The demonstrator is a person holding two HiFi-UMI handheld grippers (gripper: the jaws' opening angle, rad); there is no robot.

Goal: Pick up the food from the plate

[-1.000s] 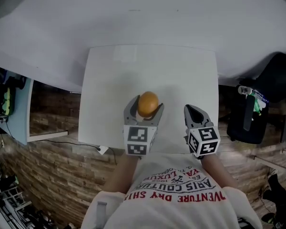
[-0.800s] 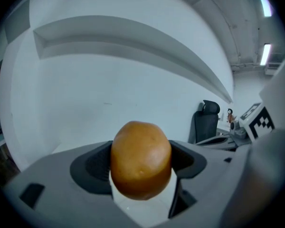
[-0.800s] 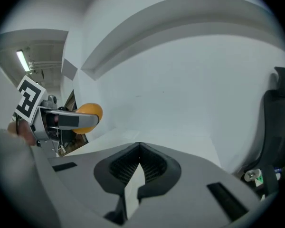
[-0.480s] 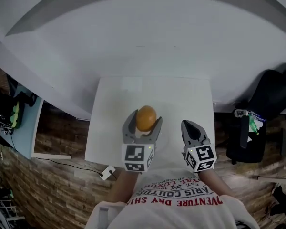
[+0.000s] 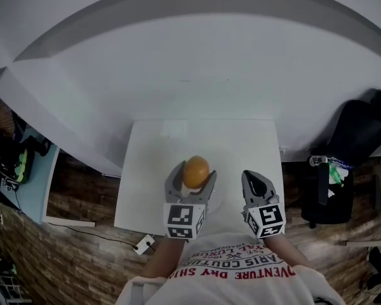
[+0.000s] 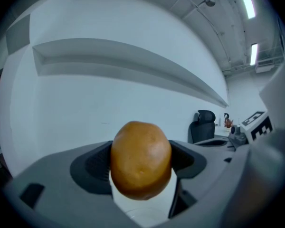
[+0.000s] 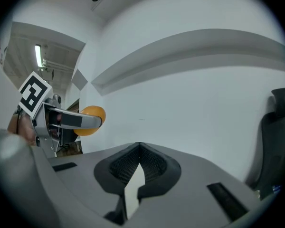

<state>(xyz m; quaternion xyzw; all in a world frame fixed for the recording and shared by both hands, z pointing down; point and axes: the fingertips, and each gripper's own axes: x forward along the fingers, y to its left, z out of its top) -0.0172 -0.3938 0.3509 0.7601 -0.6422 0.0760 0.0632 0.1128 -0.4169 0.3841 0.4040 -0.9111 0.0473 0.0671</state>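
Table [image 5: 152, 151] open beyond left gripper [image 5: 192, 173], right gripper [image 5: 253, 178], wall [image 5: 190, 68] behind

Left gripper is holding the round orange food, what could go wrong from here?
The food is smooth and round, pinched only at its sides by the left gripper, so it might slip out and roll off the white table. The right gripper is shut and empty, so it likely couldn't catch it.

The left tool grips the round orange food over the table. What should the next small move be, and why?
Probably lift the left tool straight up a little, jaws shut on the food. It sits centred between both jaws, clear of the white table; the right tool is shut and empty, so no re-grip seems needed.
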